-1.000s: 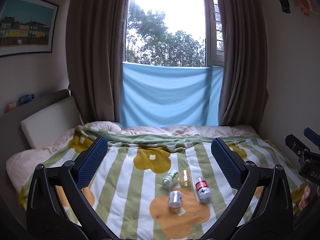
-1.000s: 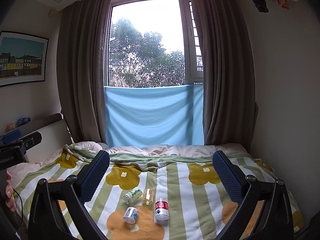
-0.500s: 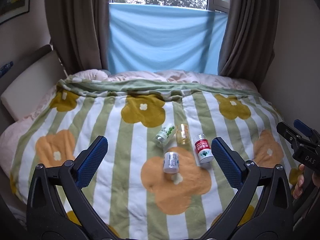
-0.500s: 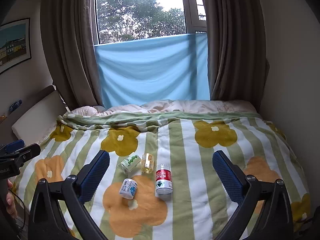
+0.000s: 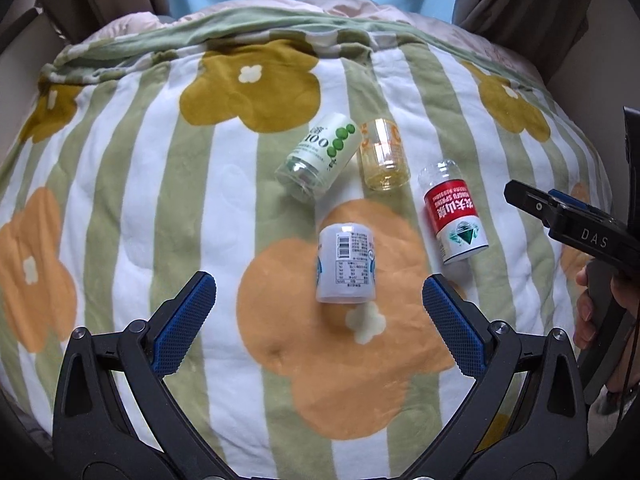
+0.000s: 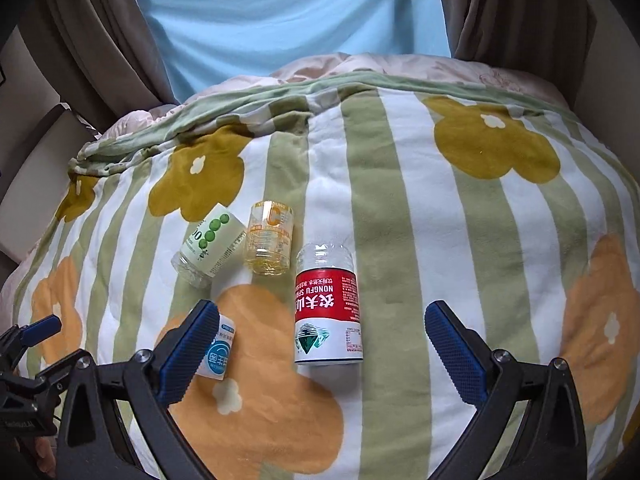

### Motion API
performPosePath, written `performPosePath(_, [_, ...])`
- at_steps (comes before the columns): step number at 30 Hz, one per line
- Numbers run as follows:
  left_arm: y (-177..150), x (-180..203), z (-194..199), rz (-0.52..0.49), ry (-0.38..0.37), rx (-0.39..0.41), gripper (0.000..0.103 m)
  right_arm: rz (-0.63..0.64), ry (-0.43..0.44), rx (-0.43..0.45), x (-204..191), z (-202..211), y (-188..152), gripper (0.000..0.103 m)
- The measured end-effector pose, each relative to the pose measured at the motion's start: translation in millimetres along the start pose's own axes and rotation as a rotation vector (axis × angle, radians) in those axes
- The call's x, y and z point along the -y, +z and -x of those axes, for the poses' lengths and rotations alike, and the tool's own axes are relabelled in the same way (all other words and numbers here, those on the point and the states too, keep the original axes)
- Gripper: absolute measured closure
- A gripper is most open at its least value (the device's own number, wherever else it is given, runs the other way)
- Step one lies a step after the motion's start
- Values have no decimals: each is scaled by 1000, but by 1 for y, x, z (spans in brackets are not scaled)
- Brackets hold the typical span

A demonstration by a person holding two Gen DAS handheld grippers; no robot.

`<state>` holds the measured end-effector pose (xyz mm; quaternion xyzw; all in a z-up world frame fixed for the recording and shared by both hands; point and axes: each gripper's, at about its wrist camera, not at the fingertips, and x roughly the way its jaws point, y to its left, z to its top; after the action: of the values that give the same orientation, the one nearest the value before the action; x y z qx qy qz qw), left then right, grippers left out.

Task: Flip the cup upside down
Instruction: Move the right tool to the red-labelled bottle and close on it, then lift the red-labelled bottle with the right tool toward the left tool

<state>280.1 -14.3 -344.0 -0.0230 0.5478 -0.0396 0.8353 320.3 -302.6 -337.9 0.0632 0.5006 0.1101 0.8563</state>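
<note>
Four small cups cut from bottles sit close together on the flowered blanket [image 5: 120, 184]. The white cup with a barcode label [image 5: 346, 264] is just ahead of my open left gripper [image 5: 320, 320], between its fingers' line. The red-labelled cup [image 6: 328, 312] stands before my open right gripper [image 6: 322, 346], its clear end on the far side. A green-dotted cup [image 5: 318, 156] lies tilted beside a yellow clear cup [image 5: 383, 154]. In the right wrist view the white cup [image 6: 220, 354] is partly hidden behind the left finger [image 6: 188, 344]. Nothing is held.
The bed fills both views. A blue cloth [image 6: 288, 12] hangs behind it between brown curtains [image 6: 100, 44]. A padded headboard [image 6: 36, 160] is at the left and a wall at the right. A hand [image 5: 592, 312] holds the other gripper's handle at the right edge.
Both grippers have tilted down and come closer to the cups. The window and picture have left the views; the cups now look much larger. The cups have not moved.
</note>
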Motion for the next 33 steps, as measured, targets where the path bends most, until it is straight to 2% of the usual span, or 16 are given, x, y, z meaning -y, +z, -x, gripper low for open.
performPosePath(5, [-13,-2,-46,6,-10,-92,0,-25,7,-139,6,-78,7,1])
performPosePath(10, [-22,-6,-67,36,-33,-147,0,-26,3,-208,8,-112,8,7])
performPosePath(15, [-26,-6,-69,38,-40,-155,0,-13,4,-249,5,-127,10,39])
performPosePath(17, [-27,-6,-68,34,-40,-154,0,-8,-5,-266,5,-131,10,45])
performPosePath(22, [-28,-9,-62,27,-38,-146,0,-3,-10,-245,5,-124,9,46])
performPosePath(27, [-32,-13,-50,35,-50,-137,0,11,10,-210,-2,-96,3,46])
performPosePath(33, [-45,-13,-28,12,-37,-129,0,66,49,-219,-28,-55,-26,46])
